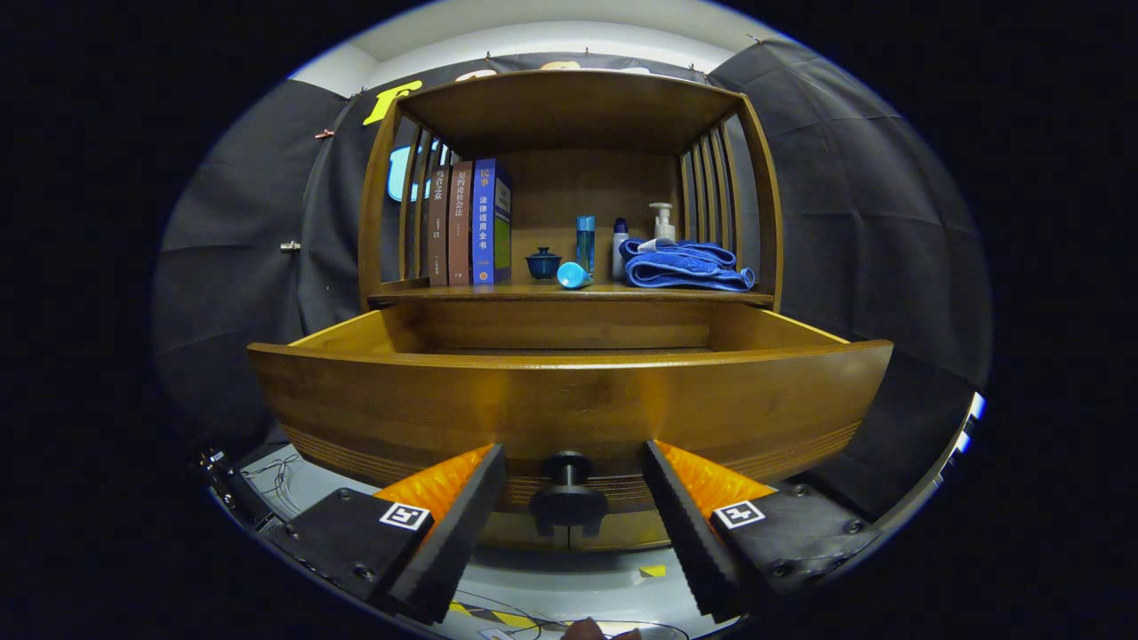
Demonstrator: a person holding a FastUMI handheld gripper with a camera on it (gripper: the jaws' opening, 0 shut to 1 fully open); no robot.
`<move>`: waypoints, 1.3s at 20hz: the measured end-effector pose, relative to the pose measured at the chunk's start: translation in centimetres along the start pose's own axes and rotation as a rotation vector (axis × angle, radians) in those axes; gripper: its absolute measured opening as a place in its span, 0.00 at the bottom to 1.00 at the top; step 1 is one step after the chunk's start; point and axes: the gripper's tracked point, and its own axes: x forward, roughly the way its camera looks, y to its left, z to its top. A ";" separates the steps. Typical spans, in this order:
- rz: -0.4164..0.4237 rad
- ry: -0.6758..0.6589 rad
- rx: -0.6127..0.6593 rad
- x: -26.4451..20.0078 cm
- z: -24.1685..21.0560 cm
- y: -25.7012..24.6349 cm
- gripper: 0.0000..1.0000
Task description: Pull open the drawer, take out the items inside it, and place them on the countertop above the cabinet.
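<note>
The wooden drawer is pulled well out of the cabinet, its front panel close ahead of me. Its black knob sits between my two fingers, with a gap on each side. My gripper is open, the orange-and-black fingers flanking the knob without touching it. The drawer's inside is hidden behind its front panel. On the countertop above stand a folded blue towel, a white pump bottle, a tall blue bottle, a lying light-blue item and a small dark blue cup.
Three upright books stand at the countertop's left, under the shelf's wooden roof and slatted sides. Cables and striped tape lie on the grey floor below the drawer. Part of a hand shows at the very bottom.
</note>
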 end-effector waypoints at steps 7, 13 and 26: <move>-0.007 -0.003 -0.008 1.5 0.9 0.3 1.00; -0.007 -0.015 -0.019 5.7 2.4 0.3 1.00; -0.010 -0.024 -0.033 14.4 4.2 0.7 1.00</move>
